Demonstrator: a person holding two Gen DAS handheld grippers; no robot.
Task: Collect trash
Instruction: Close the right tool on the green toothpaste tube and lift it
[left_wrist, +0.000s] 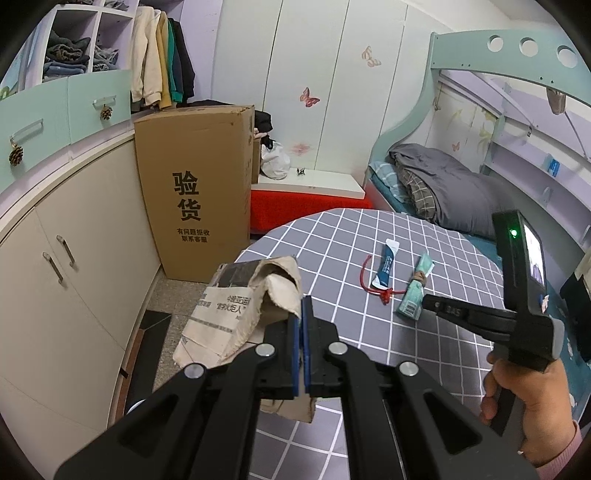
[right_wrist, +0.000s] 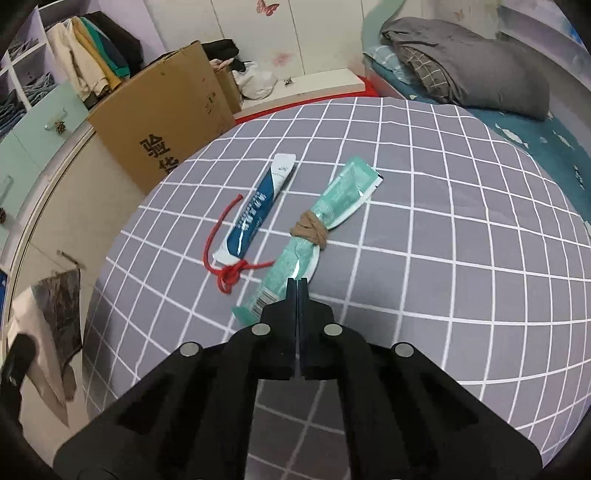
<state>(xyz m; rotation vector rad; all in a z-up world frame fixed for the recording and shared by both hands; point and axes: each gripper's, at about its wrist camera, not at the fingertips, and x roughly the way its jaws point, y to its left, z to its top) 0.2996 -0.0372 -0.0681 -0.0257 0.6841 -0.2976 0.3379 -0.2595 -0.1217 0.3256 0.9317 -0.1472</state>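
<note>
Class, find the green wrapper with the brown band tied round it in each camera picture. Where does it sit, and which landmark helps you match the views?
Left wrist view: green wrapper lies right of centre on the checked tablecloth, beside the right gripper.
Right wrist view: centre, its near end at the closed fingertips.
Shared landmark: the blue sachet to its left.

The bench (right_wrist: 443, 229), covered with grey white-checked cloth, carries three things. A blue sachet (right_wrist: 258, 210) lies centrally, a red cord (right_wrist: 229, 273) touching at seven o'clock. A green wrapper (right_wrist: 332, 206), bound with brown band, lies just beside at three o'clock.
</note>
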